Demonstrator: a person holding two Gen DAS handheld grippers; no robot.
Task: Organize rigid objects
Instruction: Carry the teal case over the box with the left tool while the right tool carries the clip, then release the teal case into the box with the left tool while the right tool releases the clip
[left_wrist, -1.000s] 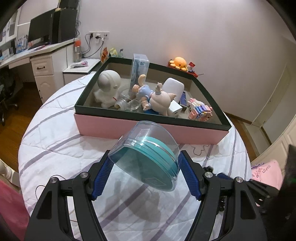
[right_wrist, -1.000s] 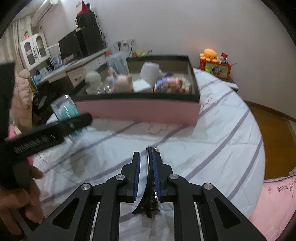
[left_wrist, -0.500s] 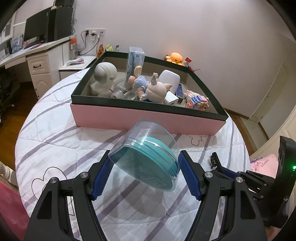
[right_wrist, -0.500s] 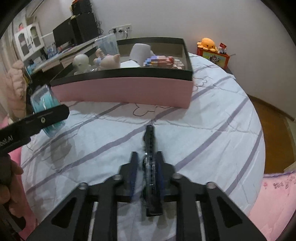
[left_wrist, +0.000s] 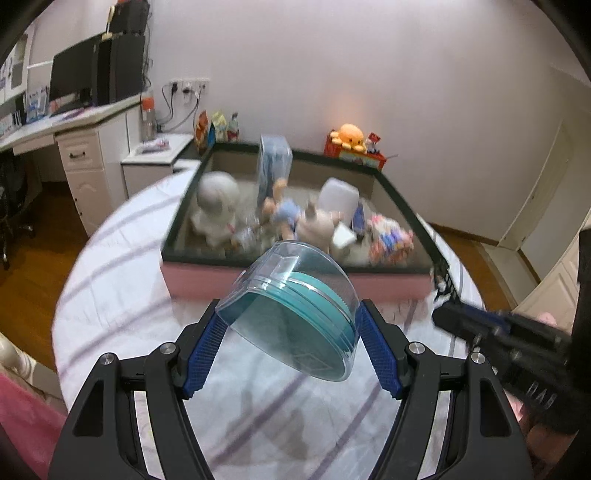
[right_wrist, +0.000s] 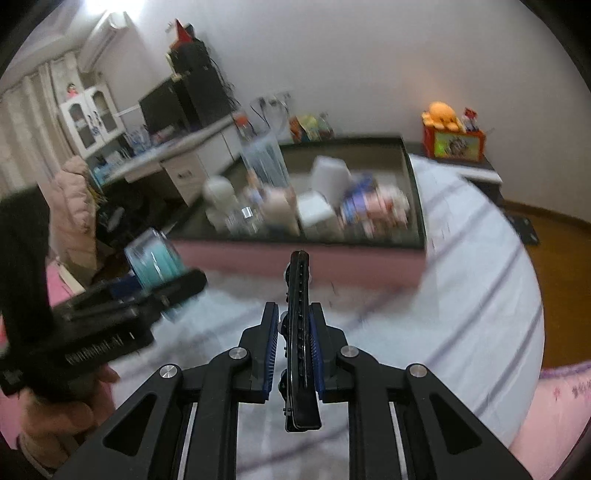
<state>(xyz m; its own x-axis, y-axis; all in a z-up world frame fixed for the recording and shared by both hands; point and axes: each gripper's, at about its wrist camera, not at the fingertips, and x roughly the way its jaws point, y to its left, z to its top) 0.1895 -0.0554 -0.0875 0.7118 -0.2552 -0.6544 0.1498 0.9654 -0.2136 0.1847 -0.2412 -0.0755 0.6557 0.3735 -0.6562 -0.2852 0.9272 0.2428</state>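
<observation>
The left tongs (left_wrist: 290, 345) are clenched on a clear round container (left_wrist: 291, 314) with a teal part inside. Its blue pads (left_wrist: 376, 350) press on the two opposite sides. The container is lifted above the striped cover of the round table (left_wrist: 122, 280). It is tilted: its flat teal face looks down and toward the camera, and its short axis goes up and away toward the box.

The right tongs (right_wrist: 293, 332) are closed tight on a thin black comb-like clip (right_wrist: 300, 325), held on its edge. Its long axis runs along the fingers and points forward to the box; its far end stands out beyond the fingertips, above the table.

Farther, on the table, is a pink box (left_wrist: 295, 284) with a dark rim. Inside it are a white figure (left_wrist: 216, 206), a doll in blue (left_wrist: 284, 214), a clear tall case (left_wrist: 273, 166) and a white cup (left_wrist: 338, 194), all blurred.

At the wall behind sits an orange plush octopus (left_wrist: 349, 134).
</observation>
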